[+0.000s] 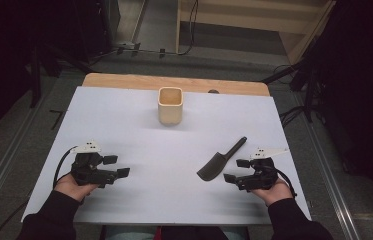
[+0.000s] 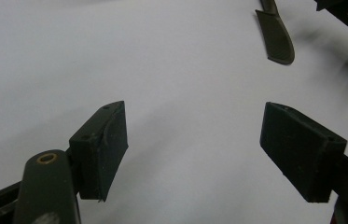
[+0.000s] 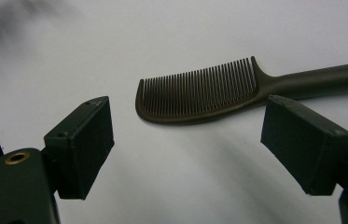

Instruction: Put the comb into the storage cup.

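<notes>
A white table point(image 1: 139, 130) is lying under dim light, no writing readable. The dark comb point(image 1: 220, 160) is lying near the beige cup point(image 1: 170, 106), just beside the spread, empty right gripper point(image 1: 236, 170); the left gripper point(image 1: 116, 166) is gaping too.

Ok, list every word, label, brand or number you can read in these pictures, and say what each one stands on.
There is no readable text in these pictures.
Comb: plain dark plastic, no brand or marking visible.
Cup: plain beige sides, no label.
White table cover: blank.
Left gripper and right gripper: black parts with no lettering that can be made out.
</notes>
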`<state>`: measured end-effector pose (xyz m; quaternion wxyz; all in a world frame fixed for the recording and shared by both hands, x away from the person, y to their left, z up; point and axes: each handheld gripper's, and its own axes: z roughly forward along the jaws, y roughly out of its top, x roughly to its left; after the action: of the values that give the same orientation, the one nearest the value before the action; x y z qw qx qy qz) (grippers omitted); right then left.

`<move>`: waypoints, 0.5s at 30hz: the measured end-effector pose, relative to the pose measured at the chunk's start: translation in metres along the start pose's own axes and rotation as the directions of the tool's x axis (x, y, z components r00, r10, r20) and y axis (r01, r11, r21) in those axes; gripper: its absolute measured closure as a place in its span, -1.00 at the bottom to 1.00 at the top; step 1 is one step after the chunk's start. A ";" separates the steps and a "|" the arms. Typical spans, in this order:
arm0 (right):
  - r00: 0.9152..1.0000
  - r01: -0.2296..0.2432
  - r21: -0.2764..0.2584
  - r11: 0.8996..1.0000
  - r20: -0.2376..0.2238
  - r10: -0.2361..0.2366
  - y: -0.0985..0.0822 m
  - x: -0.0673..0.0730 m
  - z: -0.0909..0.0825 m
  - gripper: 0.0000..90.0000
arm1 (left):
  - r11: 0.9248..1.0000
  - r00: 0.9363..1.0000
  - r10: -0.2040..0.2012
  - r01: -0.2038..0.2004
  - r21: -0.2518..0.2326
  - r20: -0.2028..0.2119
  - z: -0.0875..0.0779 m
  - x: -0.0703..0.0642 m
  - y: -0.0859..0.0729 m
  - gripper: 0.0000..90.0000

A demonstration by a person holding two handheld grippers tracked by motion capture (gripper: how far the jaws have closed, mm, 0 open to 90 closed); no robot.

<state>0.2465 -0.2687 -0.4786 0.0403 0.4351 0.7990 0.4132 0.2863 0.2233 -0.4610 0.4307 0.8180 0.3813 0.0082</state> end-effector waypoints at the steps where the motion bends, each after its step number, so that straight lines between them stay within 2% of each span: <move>1: 1.000 0.002 0.000 1.000 0.001 -0.002 0.000 0.000 0.000 -0.66 | 1.000 1.000 0.000 0.000 0.002 0.000 0.000 0.000 0.000 -0.47; 15: 1.000 -0.002 0.009 1.000 -0.007 0.002 -0.001 0.000 0.000 -0.66 | 1.000 1.000 0.006 -0.006 0.007 0.002 0.002 -0.001 0.002 -0.47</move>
<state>0.2457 -0.2690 -0.4798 0.0350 0.4346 0.8005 0.4113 0.2875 0.2209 -0.4610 0.4282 0.8206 0.3783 0.0073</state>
